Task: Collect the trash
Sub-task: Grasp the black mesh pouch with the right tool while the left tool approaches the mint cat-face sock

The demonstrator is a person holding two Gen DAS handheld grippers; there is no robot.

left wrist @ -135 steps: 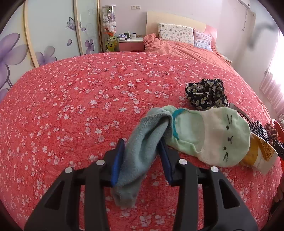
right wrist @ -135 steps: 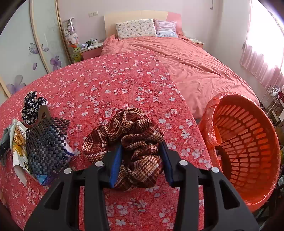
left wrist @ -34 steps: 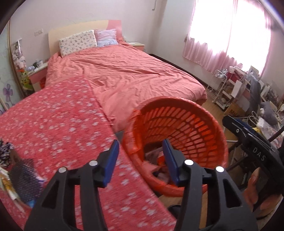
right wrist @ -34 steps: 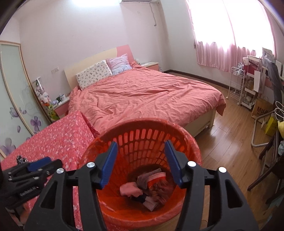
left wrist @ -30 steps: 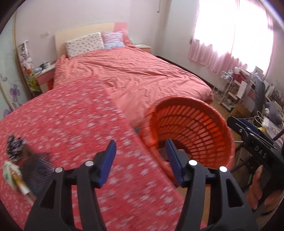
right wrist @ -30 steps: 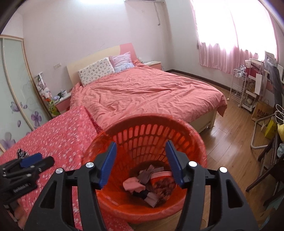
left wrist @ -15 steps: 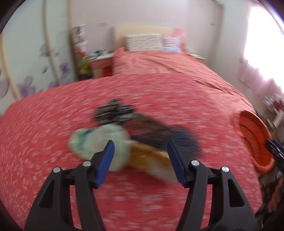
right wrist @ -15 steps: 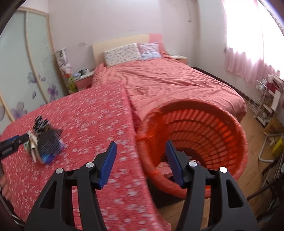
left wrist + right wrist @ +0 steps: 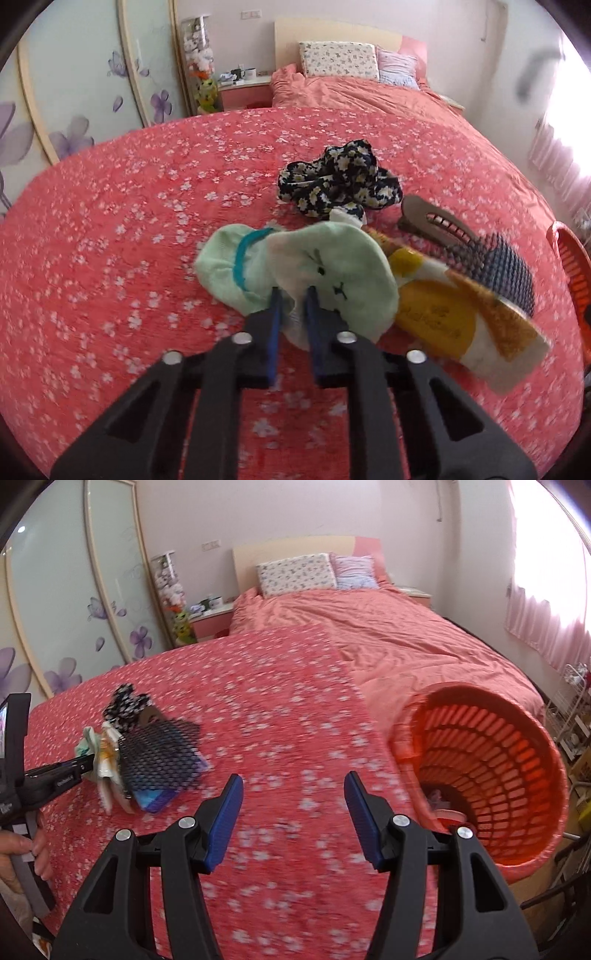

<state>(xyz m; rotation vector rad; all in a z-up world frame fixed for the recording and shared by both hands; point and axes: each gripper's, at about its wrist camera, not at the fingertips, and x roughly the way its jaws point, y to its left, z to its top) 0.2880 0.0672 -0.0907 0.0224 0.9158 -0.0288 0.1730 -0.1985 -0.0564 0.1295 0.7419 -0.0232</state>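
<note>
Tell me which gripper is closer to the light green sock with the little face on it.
Left. The left gripper is pinched shut on the near edge of the green sock. The right gripper is open over bare bedspread, well to the right of the pile.

orange basket (image 9: 570, 266) is cut off at three o'clock in the left wrist view. yellow packet (image 9: 443, 314) lies partly under the green sock (image 9: 332, 273); its print is blurred.
</note>
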